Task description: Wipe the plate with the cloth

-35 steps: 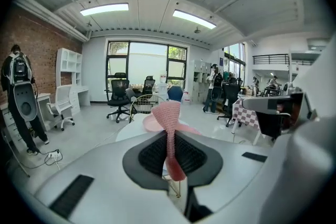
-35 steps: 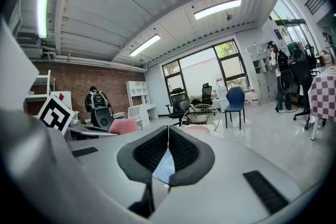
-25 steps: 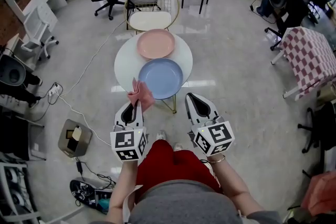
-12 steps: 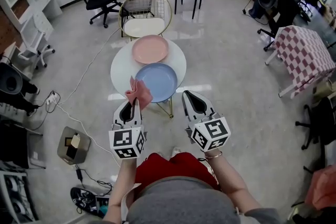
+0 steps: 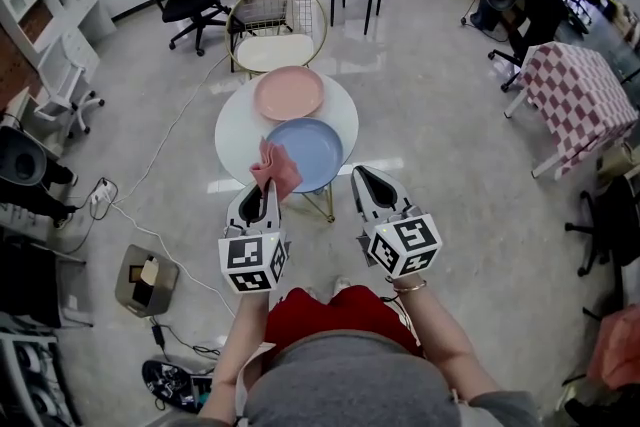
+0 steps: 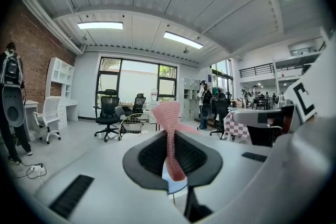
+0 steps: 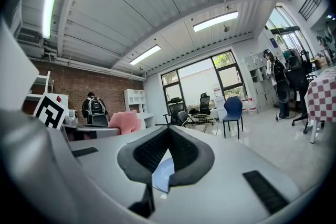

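Cloth (image 5: 276, 170) first: you have the pink, knitted-looking rag clenched in your left tongs (image 5: 263, 190), its loose end fanning up past the tips, close to the near-left rim of the blue plate (image 5: 312, 150). Your right tongs (image 5: 366, 179) are closed on nothing, held just short of the plate's near-right edge. The plate lies on the small round white bench (image 5: 232, 127), with a pink plate (image 5: 289, 93) just behind it. Judging by its drape, the cloth is light and limp, so it will bunch rather than push; a grip low on the wad suits it. The plate looks stiff, smooth and liable to slide, so steady its rim.
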Demonstrator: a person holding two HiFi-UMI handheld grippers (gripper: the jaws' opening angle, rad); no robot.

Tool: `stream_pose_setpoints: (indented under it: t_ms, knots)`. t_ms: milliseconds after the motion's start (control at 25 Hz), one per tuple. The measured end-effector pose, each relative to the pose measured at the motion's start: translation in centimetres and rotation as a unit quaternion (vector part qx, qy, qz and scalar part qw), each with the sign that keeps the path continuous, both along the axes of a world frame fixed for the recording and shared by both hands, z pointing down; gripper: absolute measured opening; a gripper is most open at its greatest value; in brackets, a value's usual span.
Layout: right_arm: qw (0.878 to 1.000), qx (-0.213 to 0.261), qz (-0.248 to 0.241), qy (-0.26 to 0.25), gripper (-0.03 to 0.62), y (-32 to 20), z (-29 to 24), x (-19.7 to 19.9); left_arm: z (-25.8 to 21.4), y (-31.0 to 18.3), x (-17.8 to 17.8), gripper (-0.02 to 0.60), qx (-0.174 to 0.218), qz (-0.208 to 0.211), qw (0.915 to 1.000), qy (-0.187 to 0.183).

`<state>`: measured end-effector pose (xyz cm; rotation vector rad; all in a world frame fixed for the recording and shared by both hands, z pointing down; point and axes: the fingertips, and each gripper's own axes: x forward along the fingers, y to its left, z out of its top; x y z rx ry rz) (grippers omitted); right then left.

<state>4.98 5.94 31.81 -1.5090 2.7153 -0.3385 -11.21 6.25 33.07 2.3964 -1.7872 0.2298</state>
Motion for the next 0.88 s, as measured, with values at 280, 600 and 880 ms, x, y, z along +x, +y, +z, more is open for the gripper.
stream_pose_setpoints:
  t_ms: [280, 600, 880]
  knots:
    - [1.000, 0.006, 0.005, 0.012, 0.028, 0.1, 0.1, -0.6, 0.0, -0.2, 0.0, 0.034, -0.001, 0.010, 0.9999, 0.001]
    - [1.000, 0.009, -0.006, 0.014, 0.028, 0.7, -0.2, -2.1, 0.5, 0.2, -0.8, 0.034, -0.007, 0.010, 0.9999, -0.001]
    - [1.000, 0.011, -0.011, 0.022, 0.028, 1.0, -0.3, -3.1, 1.0, 0.6, -2.1, 0.034, -0.012, 0.001, 0.9999, 0.003]
